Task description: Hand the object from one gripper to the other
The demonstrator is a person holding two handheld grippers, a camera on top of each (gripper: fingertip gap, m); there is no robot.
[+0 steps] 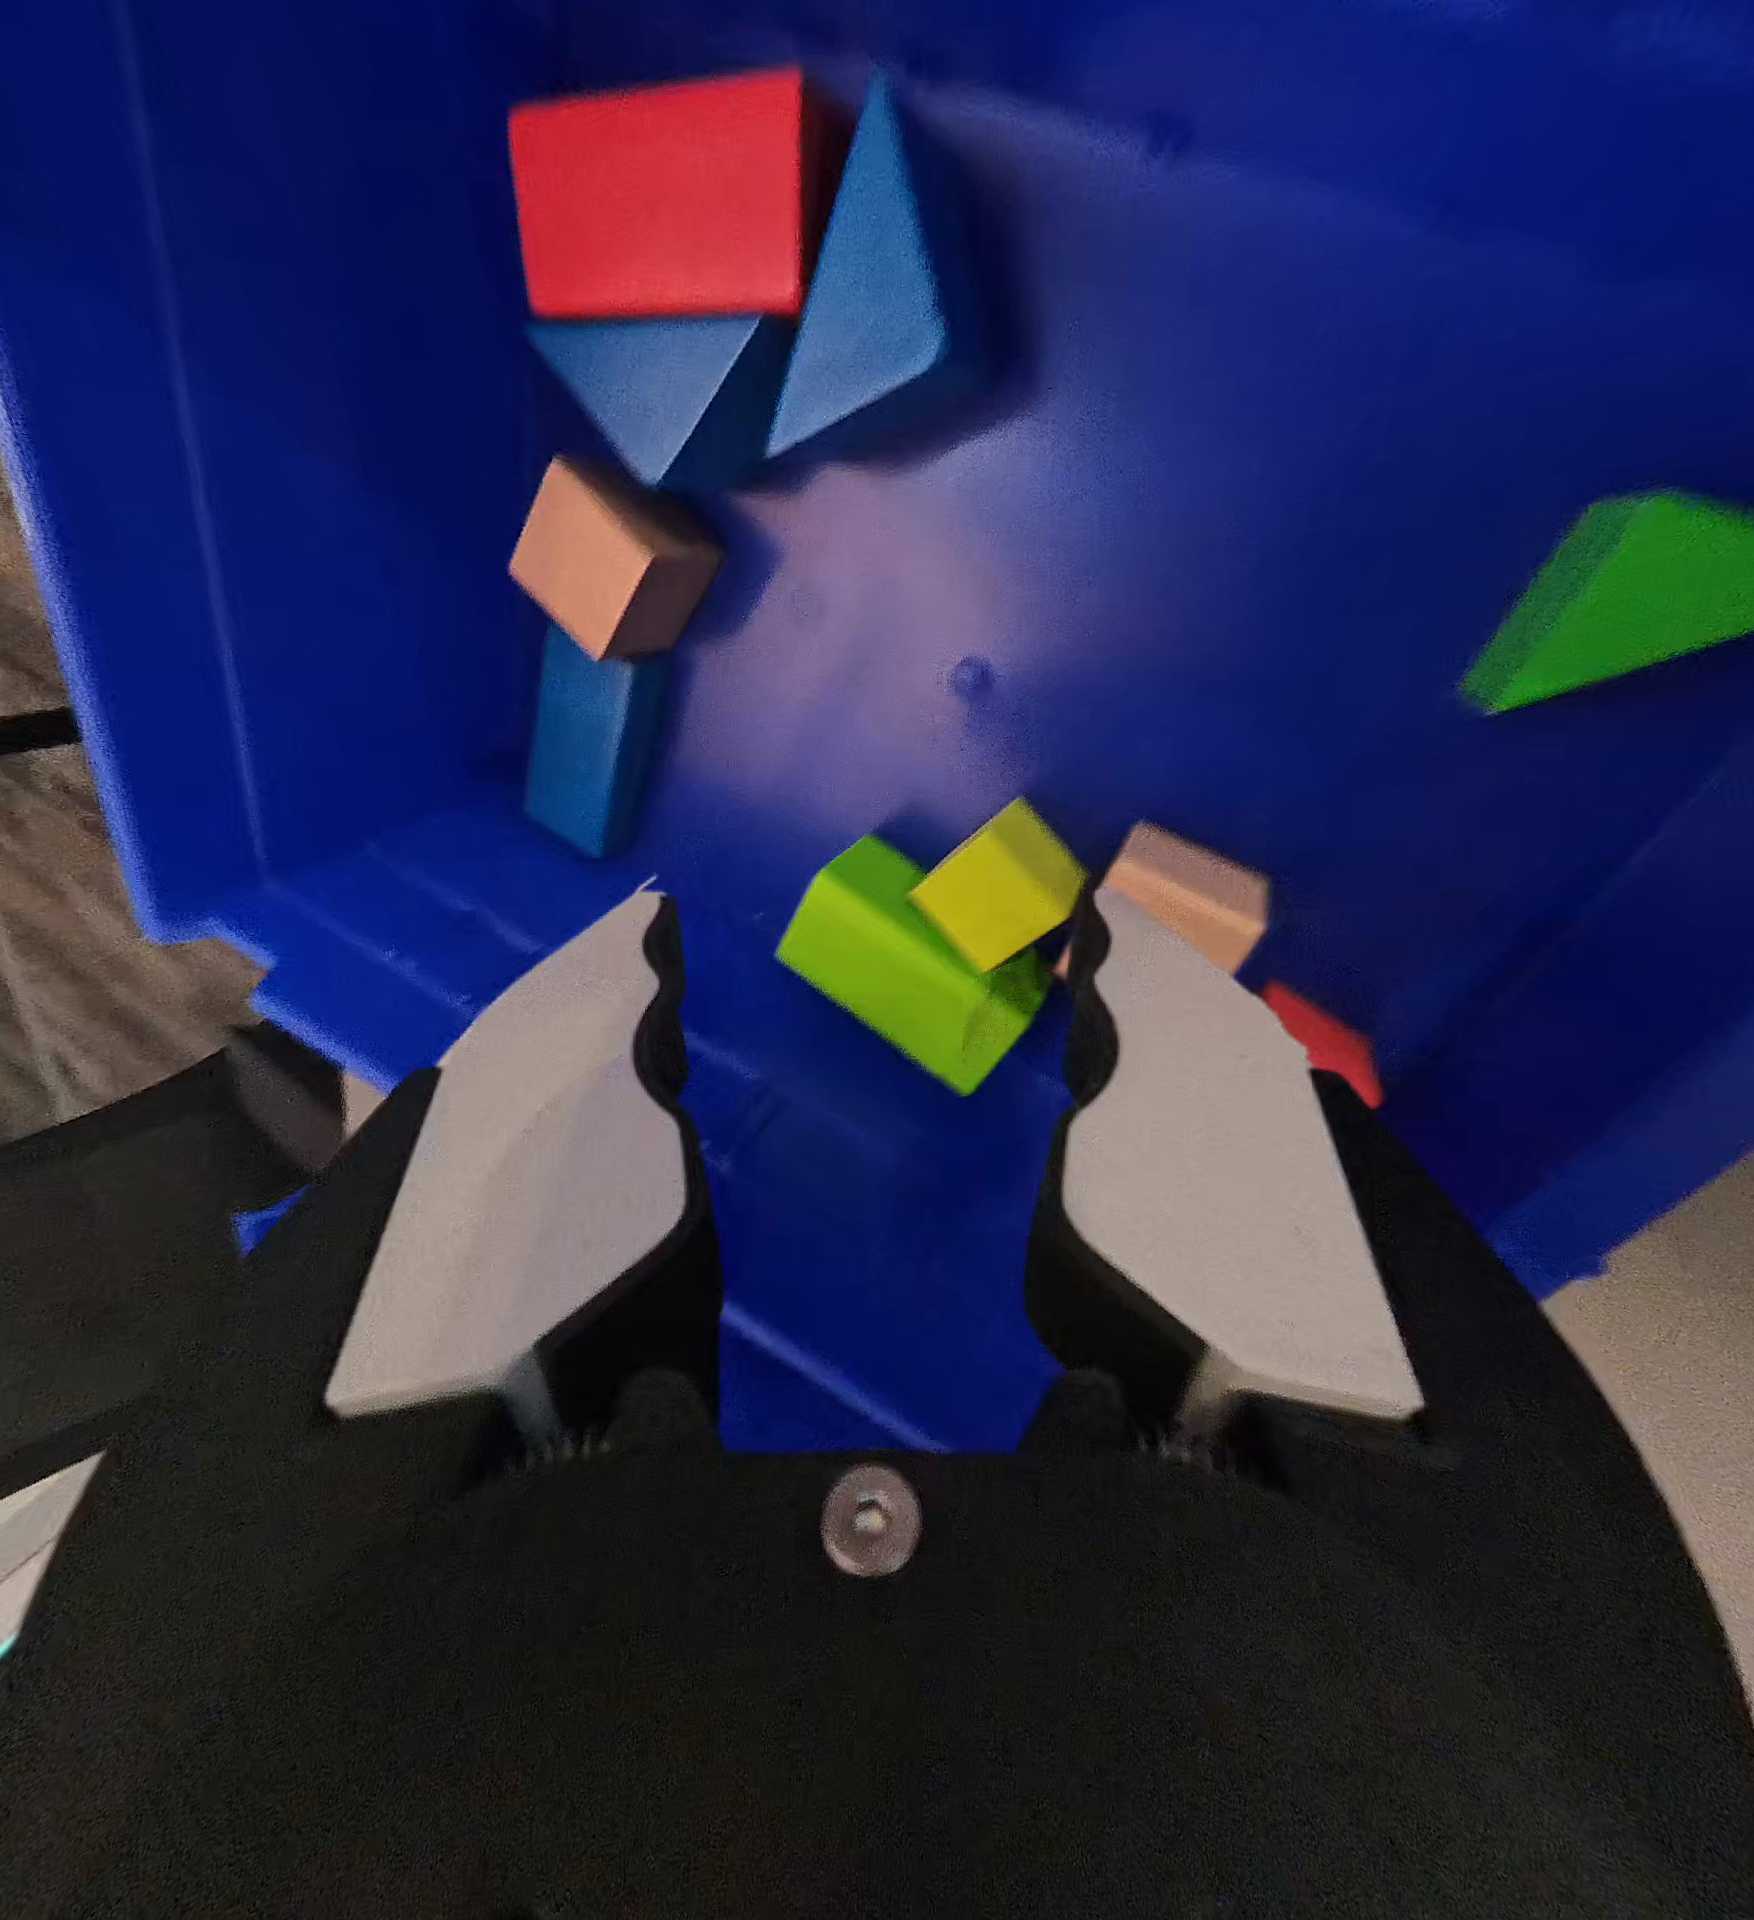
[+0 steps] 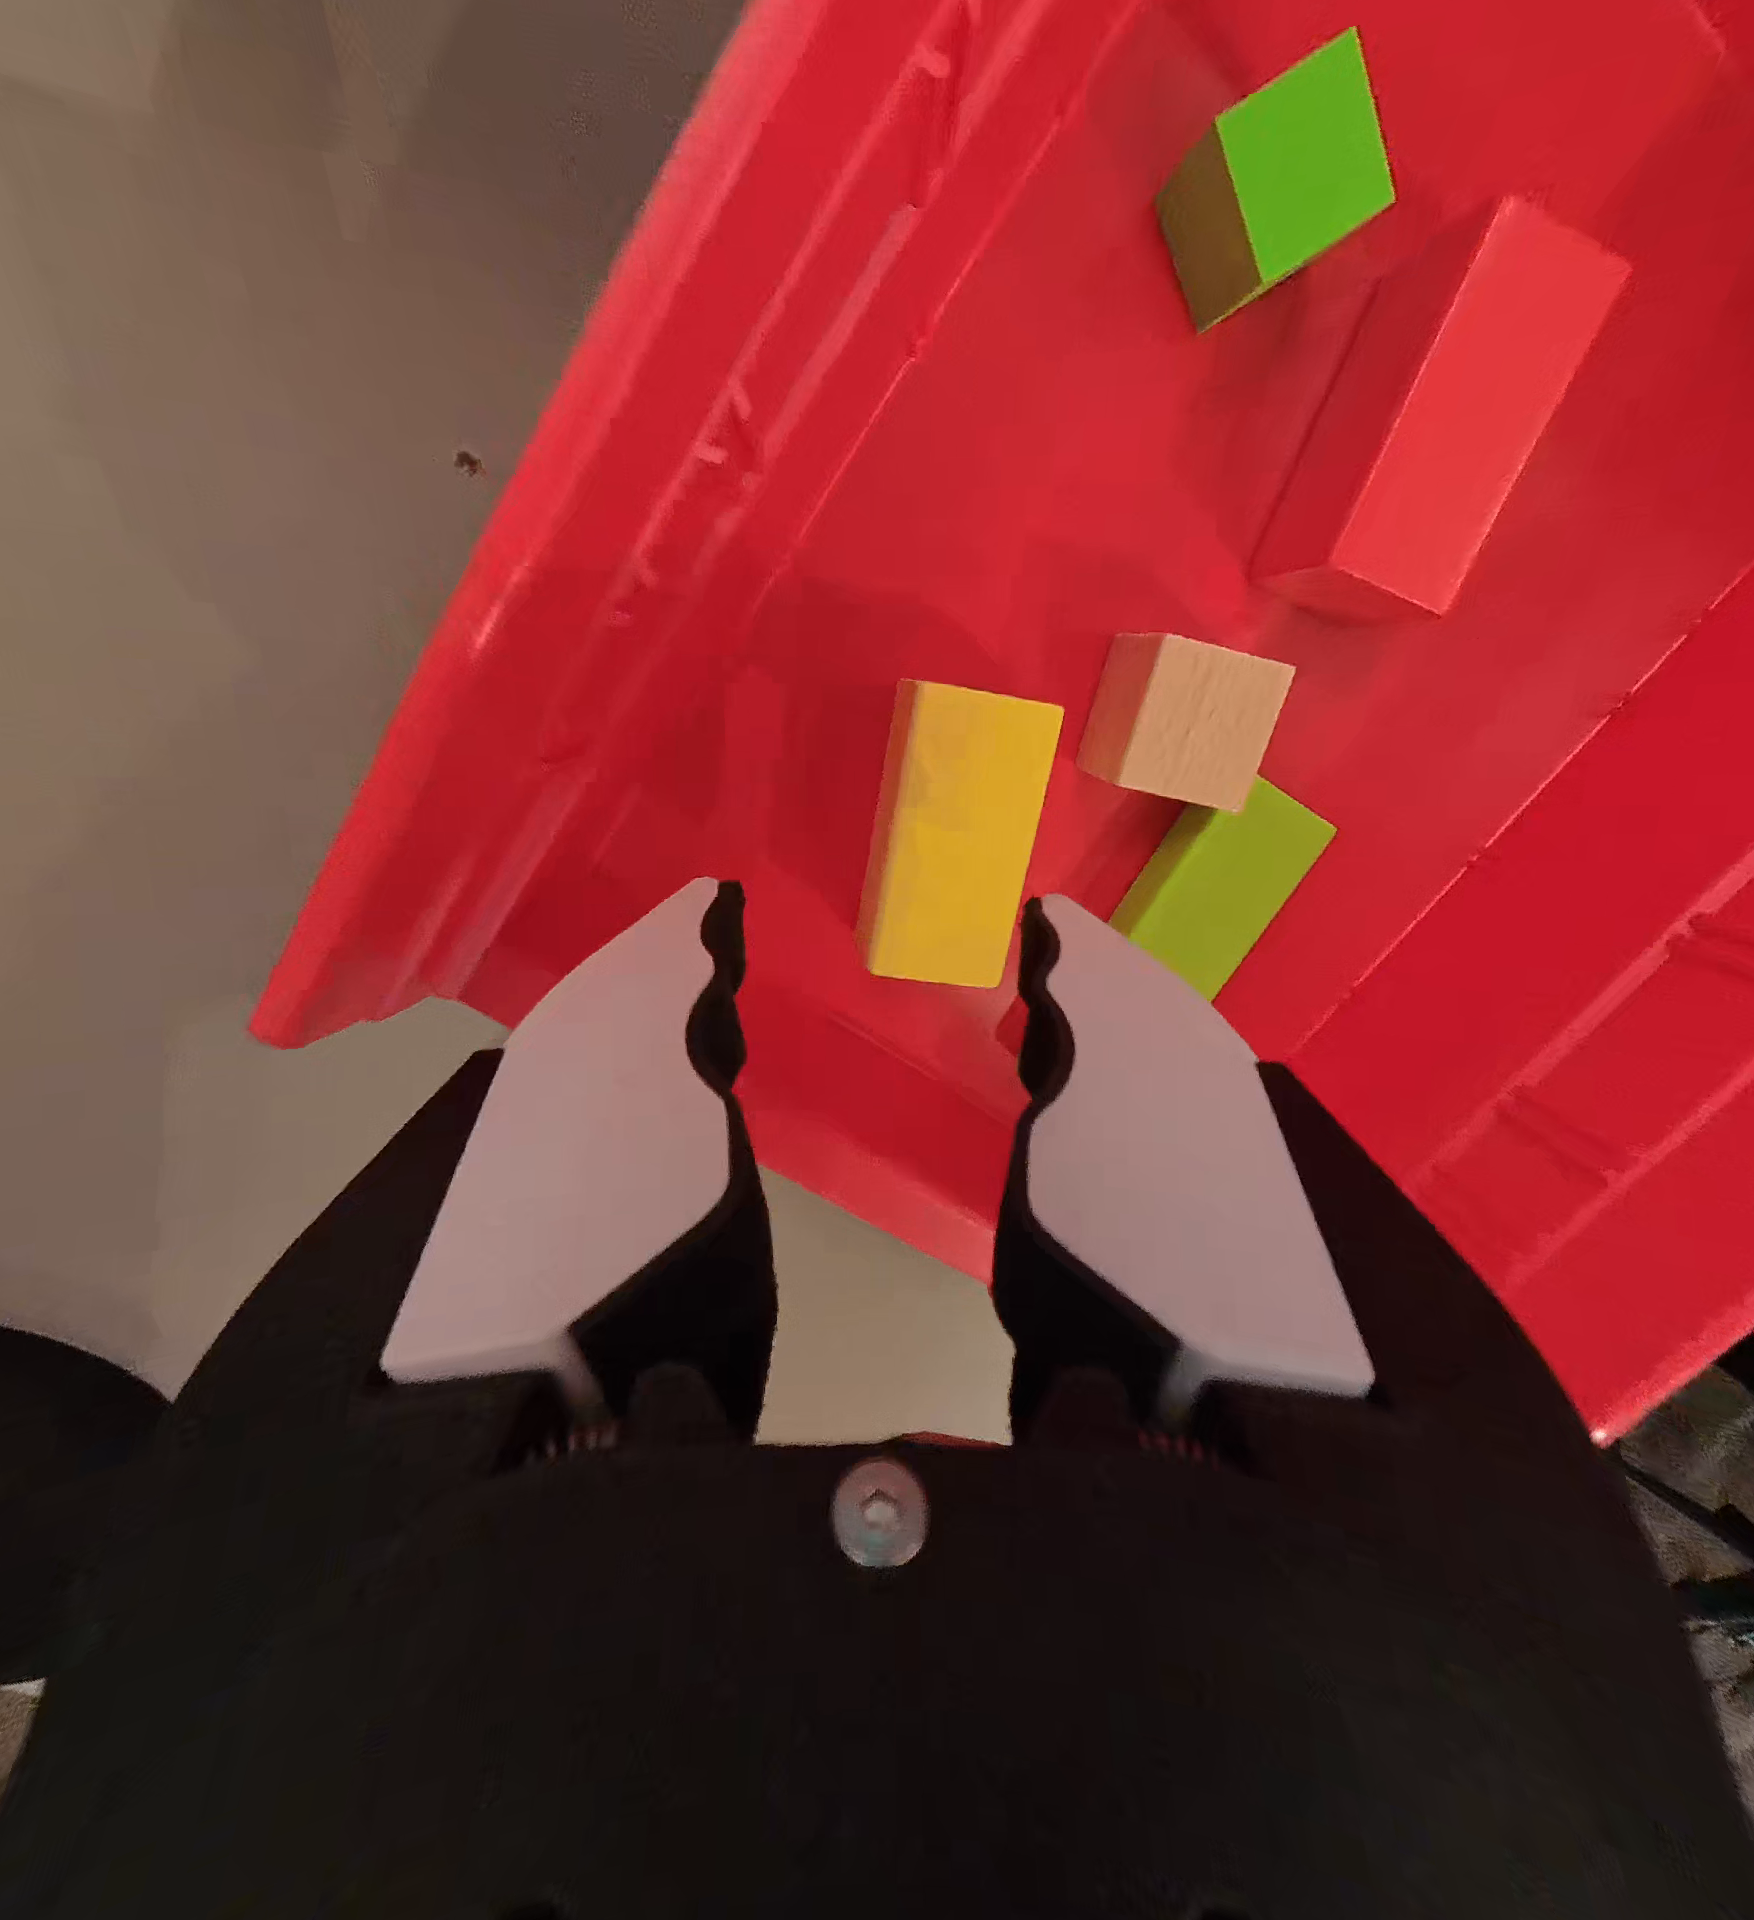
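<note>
Left wrist view: left gripper [image 1: 873,914] spread wide over a blue bin [image 1: 1268,416], nothing between the pads, hovering above the blocks. Just ahead of the fingertips, a small yellow block [image 1: 998,883] resting tilted on a lime green block [image 1: 894,966], close by the right-hand fingertip [image 1: 1091,935] but not clamped. Beside that finger, a tan block [image 1: 1195,894] and a red block [image 1: 1325,1039], partly hidden. Farther off, a large red block [image 1: 660,192], two blue wedges [image 1: 862,281], a brown block [image 1: 603,561], a blue bar [image 1: 587,748] and a green wedge [image 1: 1662,592]. Right wrist view: right gripper [image 2: 878,904] likewise parted and bare, poised over a red bin [image 2: 1060,468]. Lying flat on the bin floor just past the tips, a yellow bar [image 2: 956,831], untouched by either pad. Near it, a natural wood cube [image 2: 1185,722] touching a green bar [image 2: 1221,883]; beyond, a long red bar [image 2: 1444,416] and a green cube [image 2: 1278,177].
</note>
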